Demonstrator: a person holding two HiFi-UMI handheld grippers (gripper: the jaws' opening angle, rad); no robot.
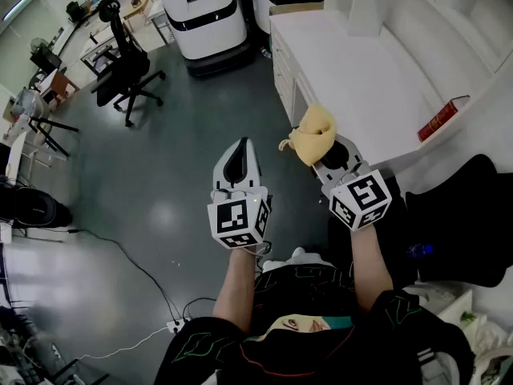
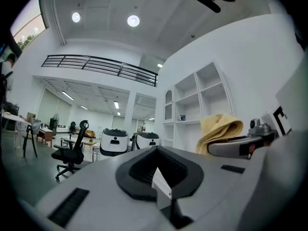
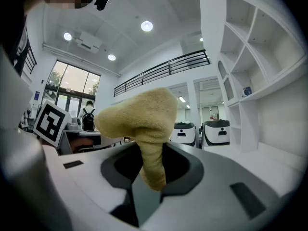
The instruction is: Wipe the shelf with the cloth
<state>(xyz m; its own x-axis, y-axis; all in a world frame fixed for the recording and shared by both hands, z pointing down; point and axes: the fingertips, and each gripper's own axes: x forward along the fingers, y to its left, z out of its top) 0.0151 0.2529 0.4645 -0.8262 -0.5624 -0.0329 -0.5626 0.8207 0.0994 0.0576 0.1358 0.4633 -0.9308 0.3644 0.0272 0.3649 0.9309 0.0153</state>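
A yellow cloth [image 1: 313, 136] sticks up bunched from my right gripper [image 1: 329, 156], which is shut on it; in the right gripper view the cloth [image 3: 144, 124] fills the middle between the jaws. The white shelf unit [image 1: 377, 70] lies ahead and to the right, its flat top bare near the gripper. My left gripper [image 1: 238, 167] hangs over the grey floor, left of the shelf, jaws shut with nothing between them. From the left gripper view the cloth [image 2: 219, 129] and the right gripper [image 2: 240, 146] appear at the right, in front of open white shelves [image 2: 199, 97].
A red book [image 1: 439, 120] lies near the shelf's right edge. Two white mobile machines [image 1: 204, 10] stand on the floor at the back. A black office chair [image 1: 128, 70] and desks stand at the left. Cables [image 1: 136, 267] run across the floor.
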